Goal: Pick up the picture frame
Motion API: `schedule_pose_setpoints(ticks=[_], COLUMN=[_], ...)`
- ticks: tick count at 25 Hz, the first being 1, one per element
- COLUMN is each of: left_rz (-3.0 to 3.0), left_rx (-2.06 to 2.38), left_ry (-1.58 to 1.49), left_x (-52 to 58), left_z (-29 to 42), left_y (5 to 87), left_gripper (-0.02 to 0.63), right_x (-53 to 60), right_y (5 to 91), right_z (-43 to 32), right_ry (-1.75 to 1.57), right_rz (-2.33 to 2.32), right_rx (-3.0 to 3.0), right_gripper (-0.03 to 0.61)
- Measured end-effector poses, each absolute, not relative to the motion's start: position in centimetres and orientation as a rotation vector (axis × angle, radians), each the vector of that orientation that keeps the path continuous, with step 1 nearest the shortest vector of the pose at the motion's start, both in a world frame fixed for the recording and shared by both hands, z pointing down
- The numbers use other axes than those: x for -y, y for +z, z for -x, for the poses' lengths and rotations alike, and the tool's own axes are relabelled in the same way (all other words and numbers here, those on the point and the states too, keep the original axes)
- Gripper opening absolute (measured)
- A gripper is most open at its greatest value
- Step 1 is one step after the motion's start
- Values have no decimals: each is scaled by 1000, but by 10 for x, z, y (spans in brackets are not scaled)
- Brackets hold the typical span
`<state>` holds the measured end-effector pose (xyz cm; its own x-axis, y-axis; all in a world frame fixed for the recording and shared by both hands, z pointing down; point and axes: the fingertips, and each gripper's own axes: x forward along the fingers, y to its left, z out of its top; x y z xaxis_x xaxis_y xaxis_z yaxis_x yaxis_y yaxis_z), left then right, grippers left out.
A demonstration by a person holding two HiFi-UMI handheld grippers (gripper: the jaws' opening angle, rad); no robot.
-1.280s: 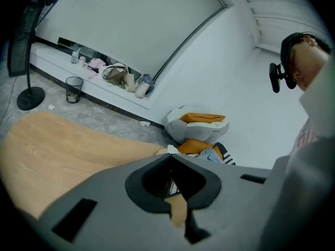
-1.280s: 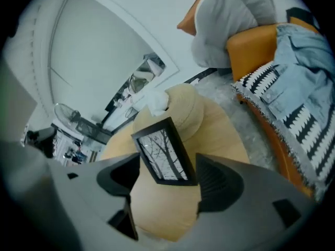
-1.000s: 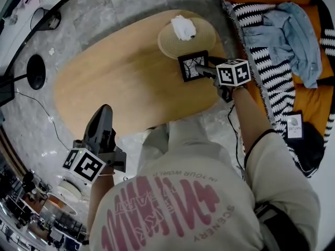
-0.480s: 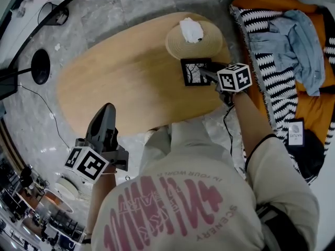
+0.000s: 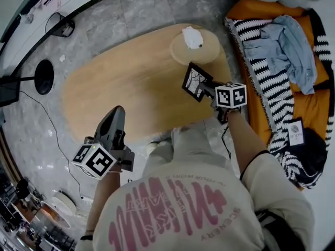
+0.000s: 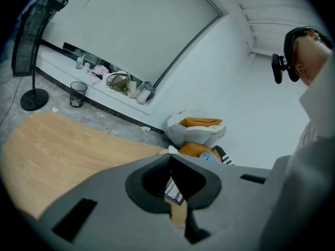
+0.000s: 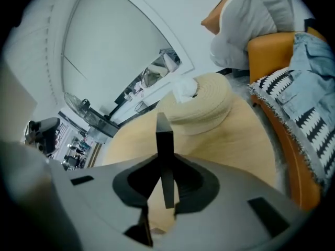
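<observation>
Raised the picture frame point(image 5: 194, 81) off the oval wooden table point(image 5: 125, 82) since a second ago, when it sat just beside the round woven straw piece point(image 5: 201, 50). Now carries it tilted in the air over the table's near right end, apart from that piece. Closed the right gripper point(image 5: 207, 90) in the same stretch: went from wide apart to clamped on the frame's black border. Shows the frame edge-on between the pads in the right gripper view, sticking up past the tips. Left the crumpled white tissue point(image 5: 192, 36) lying on the straw piece, untouched. Kept the left gripper point(image 5: 117, 115) idle by the table's near edge, tips pressed together on nothing, pointed across the wood toward the frame.

Reads as the lift step of the pick-up, with the grasp already made and the frame apparently clear of the wood. Calls next for a steady rise with no slackening of the pinch. Holds only one thin edge, so likely to swing or slip if jerked. Best to steer it away from the straw piece and the table rim. Cannot tell from these views how deep the border sits in the pads. Looks close to done, pending a settled hold aloft.
</observation>
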<state>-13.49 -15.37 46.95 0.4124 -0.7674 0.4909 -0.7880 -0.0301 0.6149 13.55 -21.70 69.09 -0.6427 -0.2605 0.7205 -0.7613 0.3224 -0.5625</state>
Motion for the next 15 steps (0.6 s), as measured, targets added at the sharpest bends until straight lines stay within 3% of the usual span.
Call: schedule_pose_setpoints(ticks=[15], left_rz=[-2001], left_rx=[1295], left_ry=[-65], left_x=[101], left_z=[160], left_y=[397], left_gripper=[3], right_x=[120], right_y=[581], right_z=[-118], right_ry=[1322], right_rz=[-1199], right_rx=[2000], right_gripper=[78])
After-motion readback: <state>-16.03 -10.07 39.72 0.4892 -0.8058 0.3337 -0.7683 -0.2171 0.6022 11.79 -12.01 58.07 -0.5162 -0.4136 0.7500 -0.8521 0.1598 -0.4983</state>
